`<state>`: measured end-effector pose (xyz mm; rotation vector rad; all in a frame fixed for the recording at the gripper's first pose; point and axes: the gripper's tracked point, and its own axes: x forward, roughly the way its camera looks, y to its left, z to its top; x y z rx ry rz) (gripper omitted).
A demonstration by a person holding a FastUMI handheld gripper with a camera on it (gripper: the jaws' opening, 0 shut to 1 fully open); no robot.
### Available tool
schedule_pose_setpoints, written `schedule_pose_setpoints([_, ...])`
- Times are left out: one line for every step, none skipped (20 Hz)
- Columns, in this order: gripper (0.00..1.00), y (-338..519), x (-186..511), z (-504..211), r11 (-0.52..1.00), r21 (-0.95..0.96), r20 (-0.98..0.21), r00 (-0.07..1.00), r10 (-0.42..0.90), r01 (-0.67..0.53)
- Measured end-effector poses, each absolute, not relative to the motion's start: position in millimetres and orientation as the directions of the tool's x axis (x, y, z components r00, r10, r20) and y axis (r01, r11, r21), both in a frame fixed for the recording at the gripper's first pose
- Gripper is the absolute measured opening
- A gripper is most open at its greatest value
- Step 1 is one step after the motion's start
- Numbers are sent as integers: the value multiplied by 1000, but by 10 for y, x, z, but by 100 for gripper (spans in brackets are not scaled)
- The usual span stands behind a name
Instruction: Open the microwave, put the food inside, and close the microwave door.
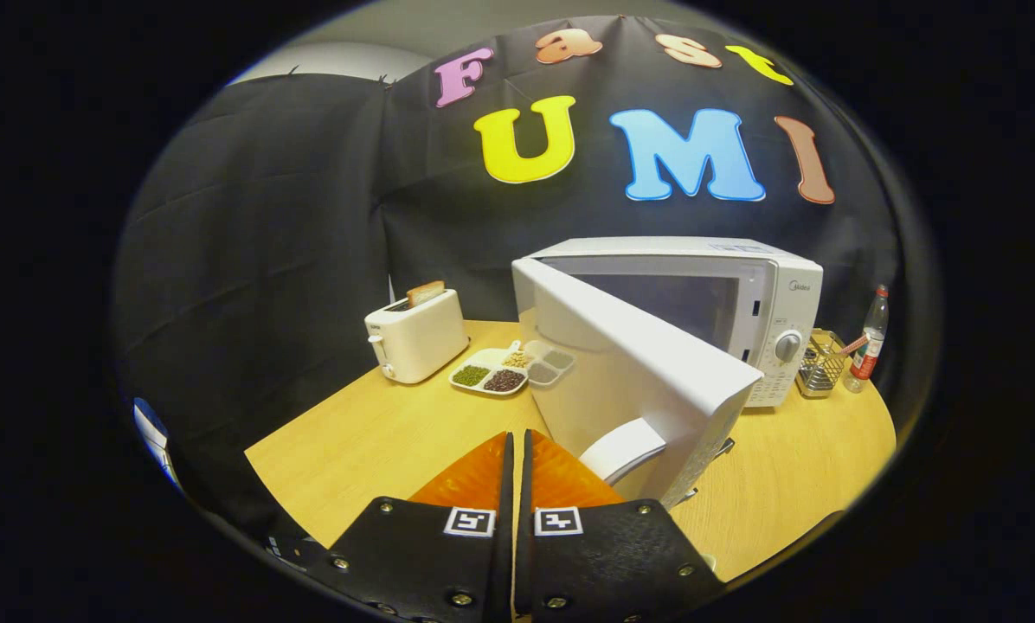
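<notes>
A white microwave [777,294] stands on the wooden table [379,441] beyond my fingers, its dial on the right side. Its door [630,363] is swung wide open toward me, hinged on the left, with the free edge nearest me. The dark cavity [673,298] shows behind the door. A white divided tray [511,367] of beans and grains lies on the table left of the door. My gripper [517,434] is shut with nothing between its fingers, low over the table, just left of the door's lower part. A white rounded thing [623,450] sits by the door's base; I cannot tell what it is.
A white toaster [415,339] with a slice of toast sticking up stands left of the tray. Right of the microwave are a wire basket [820,365] and a red-labelled bottle [868,342]. Bare tabletop lies to the left of my fingers, ending at the table's near-left corner.
</notes>
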<state>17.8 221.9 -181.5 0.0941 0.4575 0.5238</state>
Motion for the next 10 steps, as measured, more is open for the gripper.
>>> schedule_pose_setpoints([3,2169,232,-1839,869,200,-400,772,494,-453])
schedule_pose_setpoints([3,2119,287,-1845,873,199,-402,775,487,-445])
schedule_pose_setpoints([3,2070,347,-1847,877,199,-402,780,480,-437])
schedule_pose_setpoints([2,2020,413,-1871,882,198,-402,786,470,-427])
schedule_pose_setpoints([2,1973,472,-1875,887,197,-402,791,461,-417])
schedule_pose_setpoints([3,1926,530,-1886,892,198,-403,795,452,-406])
schedule_pose_setpoints([3,1883,591,-1897,896,200,-406,799,444,-397])
schedule_pose_setpoints([3,1835,646,-1915,900,200,-408,802,436,-387])
schedule_pose_setpoints([3,1789,705,-1916,904,201,-409,806,428,-378])
schedule_pose_setpoints([3,1746,763,-1927,908,201,-409,811,419,-368])
